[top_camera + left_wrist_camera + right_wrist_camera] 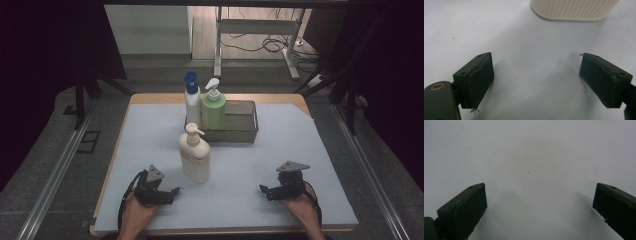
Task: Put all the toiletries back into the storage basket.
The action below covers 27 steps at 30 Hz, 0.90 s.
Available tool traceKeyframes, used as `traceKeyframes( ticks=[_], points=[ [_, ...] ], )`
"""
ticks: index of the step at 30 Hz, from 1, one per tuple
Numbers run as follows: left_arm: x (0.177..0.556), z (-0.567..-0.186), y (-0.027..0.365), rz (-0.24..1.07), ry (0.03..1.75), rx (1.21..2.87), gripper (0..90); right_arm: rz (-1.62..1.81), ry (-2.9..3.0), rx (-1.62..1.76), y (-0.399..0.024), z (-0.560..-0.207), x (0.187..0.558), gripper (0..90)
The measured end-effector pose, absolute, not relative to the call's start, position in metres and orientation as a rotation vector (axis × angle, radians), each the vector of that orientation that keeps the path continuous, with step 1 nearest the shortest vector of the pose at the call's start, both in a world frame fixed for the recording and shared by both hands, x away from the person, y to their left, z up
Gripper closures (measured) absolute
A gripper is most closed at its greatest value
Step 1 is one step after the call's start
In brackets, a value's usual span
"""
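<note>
Three pump bottles (195,155), one wire basket (240,131), two grippers (170,192).

A lab-style recording bay: the work table (150,115), covered in a pale sheet, sits between dark curtains and metal rails (55,170), with a desk frame (260,40) and loose cables (265,45) beyond it.

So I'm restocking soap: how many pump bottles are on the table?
3: cream bottle standing on the mat before the wire basket; blue-capped bottle and green bottle at its left end.
</note>
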<state>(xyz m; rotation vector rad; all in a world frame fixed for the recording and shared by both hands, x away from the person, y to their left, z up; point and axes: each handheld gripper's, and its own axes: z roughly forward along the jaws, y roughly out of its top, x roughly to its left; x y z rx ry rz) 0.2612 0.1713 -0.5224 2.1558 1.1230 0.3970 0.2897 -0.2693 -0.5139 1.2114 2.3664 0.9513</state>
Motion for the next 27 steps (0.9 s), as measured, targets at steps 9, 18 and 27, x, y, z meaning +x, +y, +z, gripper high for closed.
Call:
traceKeyframes(
  ticks=[9,18,27],
  points=[
    [0.26,-0.523,0.171,0.409,1.12,2.157,12.0,1.028,2.385,1.141,-0.259,-0.499,0.283,0.0],
    [0.26,-0.523,0.171,0.409,1.12,2.157,12.0,1.096,2.408,1.04,-0.245,-0.481,0.279,0.0],
    [0.26,-0.523,0.171,0.41,1.121,2.157,12.0,1.168,2.422,0.974,-0.226,-0.468,0.281,0.0]
  ],
)
